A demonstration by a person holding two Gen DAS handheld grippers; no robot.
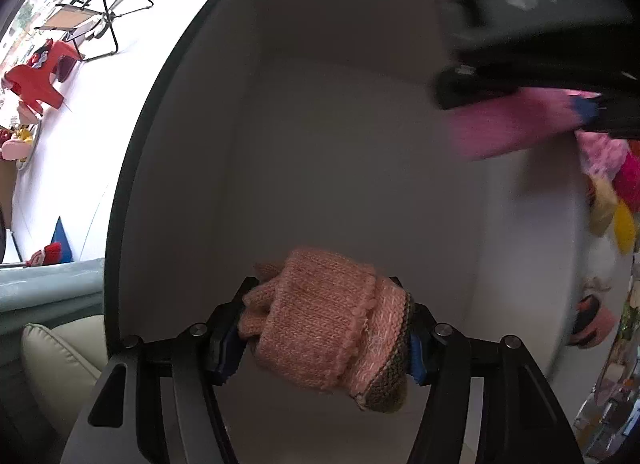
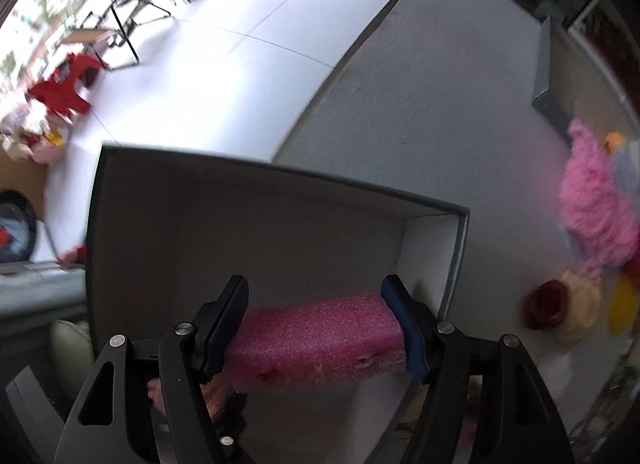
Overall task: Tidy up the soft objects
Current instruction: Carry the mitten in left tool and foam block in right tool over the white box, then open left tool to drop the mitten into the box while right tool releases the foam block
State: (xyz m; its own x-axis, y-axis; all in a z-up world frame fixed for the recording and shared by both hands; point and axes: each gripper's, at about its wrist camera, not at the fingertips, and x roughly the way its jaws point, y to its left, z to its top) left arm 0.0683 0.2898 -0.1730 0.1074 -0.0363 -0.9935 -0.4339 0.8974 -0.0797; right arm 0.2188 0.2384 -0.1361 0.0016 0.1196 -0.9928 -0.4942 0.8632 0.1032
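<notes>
The peach-pink knitted woollen glove with an olive-brown cuff hangs over the inside of the open white cardboard box with a dark rim, near its lower edge in the left wrist view. The left tool is closed on the glove, one blue-padded finger at each side; the glove's underside is hidden. The pink foam block is also above the box interior, near the box's right-hand corner in the right wrist view, clamped end to end by the right tool. Small red marks on the foam's lower face cannot be made out.

In the left wrist view the right tool is a dark blur over the box's upper right corner, with the foam a pink smear beside it. Right of the box, a heap of fluffy pink, yellow and cream soft things lies on the white worktop, too blurred to sort; a dark red round thing sits between the heap and the box.

Beyond the box's left rim lie a pale grey floor, a red plastic stool and a folding chair.
</notes>
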